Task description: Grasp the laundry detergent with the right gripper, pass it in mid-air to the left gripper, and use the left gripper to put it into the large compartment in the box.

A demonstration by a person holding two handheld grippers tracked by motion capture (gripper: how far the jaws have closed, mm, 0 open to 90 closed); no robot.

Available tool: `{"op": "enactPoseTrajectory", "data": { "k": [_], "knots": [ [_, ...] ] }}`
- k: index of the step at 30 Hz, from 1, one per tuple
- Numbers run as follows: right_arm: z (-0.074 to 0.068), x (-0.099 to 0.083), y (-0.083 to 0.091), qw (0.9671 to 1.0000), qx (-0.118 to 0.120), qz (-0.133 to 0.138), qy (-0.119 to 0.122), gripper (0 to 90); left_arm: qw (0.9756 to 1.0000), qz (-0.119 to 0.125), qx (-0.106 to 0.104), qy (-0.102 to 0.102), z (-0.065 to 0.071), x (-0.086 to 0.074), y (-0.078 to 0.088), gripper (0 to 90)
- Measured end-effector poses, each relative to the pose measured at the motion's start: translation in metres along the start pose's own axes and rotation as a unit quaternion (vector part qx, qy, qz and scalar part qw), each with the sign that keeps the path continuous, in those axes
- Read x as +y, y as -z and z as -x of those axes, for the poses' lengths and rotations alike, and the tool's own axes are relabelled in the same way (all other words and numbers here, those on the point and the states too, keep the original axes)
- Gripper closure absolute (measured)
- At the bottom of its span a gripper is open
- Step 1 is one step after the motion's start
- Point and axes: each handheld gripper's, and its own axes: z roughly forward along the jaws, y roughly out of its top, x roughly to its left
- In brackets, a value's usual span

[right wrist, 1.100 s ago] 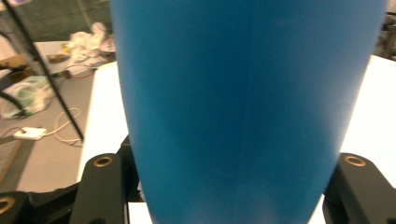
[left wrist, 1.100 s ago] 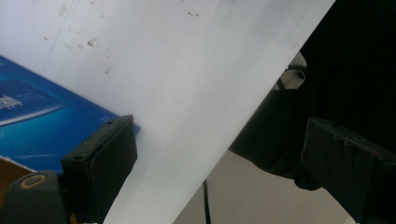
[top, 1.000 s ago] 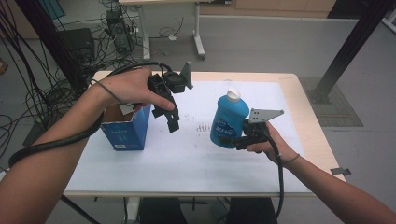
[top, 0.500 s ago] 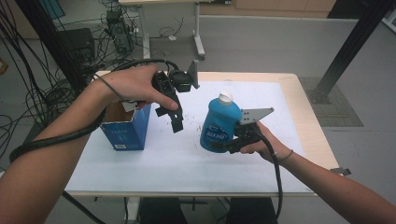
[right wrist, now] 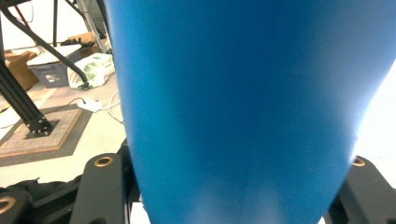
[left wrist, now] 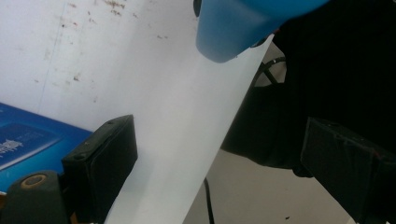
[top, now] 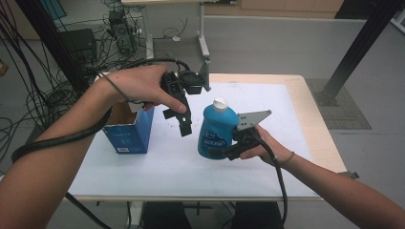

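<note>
High view showed the right gripper clamped on a blue bottle, lifted and tilted above the white table. The left gripper hung raised, pointing down beside a blue box, jaws apart.

The right gripper clamps a blue plastic bottle with a white cap above the white-topped table. The left gripper hangs beside an open blue cardboard box.

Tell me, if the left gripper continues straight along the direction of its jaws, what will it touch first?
Probably the white table top. The left gripper points downward with open jaws, and its own view shows bare surface between them; the blue bottle sits off to one side. Depth is uncertain.
</note>
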Motion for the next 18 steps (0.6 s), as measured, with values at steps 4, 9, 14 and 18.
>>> {"op": "enactPoseTrajectory", "data": {
  "k": [4, 9, 14, 18],
  "knots": [
    [-0.001, 0.004, -0.004, 0.9999, 0.006, -0.006, 0.011, 39.4, 1.0000, -0.002, 0.003, -0.008, 0.002, 0.003, 0.002, 11.1],
    [-0.001, 0.009, -0.007, 0.9996, 0.012, -0.013, 0.023, 39.5, 0.9998, -0.004, 0.004, -0.017, 0.007, 0.006, 0.004, 11.1],
    [-0.002, 0.011, -0.011, 0.9992, 0.018, -0.024, 0.025, 39.4, 0.9997, -0.005, 0.006, -0.023, 0.009, 0.009, 0.005, 11.1],
    [-0.002, 0.012, -0.014, 0.9989, 0.022, -0.029, 0.030, 39.5, 0.9995, -0.008, 0.008, -0.029, 0.010, 0.011, 0.005, 11.2]
  ]
}}
